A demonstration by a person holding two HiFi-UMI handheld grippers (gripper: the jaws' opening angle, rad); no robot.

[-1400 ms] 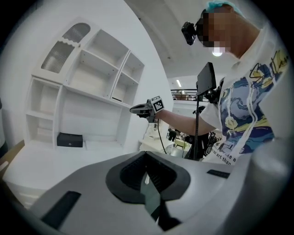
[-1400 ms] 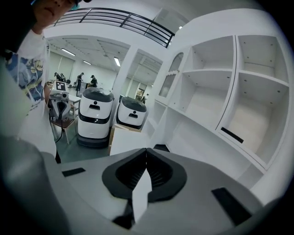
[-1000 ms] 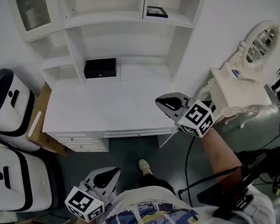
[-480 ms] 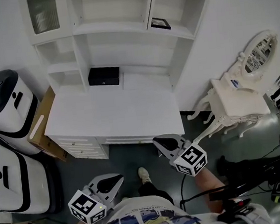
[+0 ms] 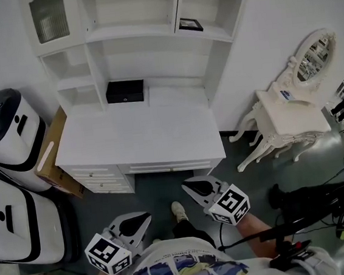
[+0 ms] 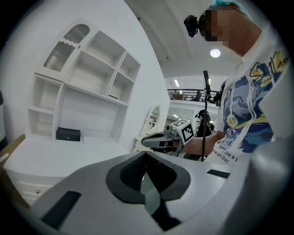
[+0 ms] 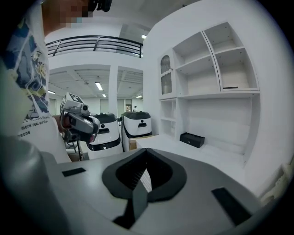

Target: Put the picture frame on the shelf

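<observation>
I have my left tongs [image 5: 134, 221] pressed together with nothing between them, low and close to my shirt. My right tongs [image 5: 194, 188] are pressed together too and empty, over the floor near the front edge of the white surface [image 5: 141, 137]. The picture frame [image 5: 190, 24] sits in the upper right compartment of the shelf [image 5: 210, 35], well apart from both tongs. I see a black box [image 5: 124, 91] at the back of the surface.

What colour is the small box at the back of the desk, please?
The box is black, clearest in the head view.
</observation>
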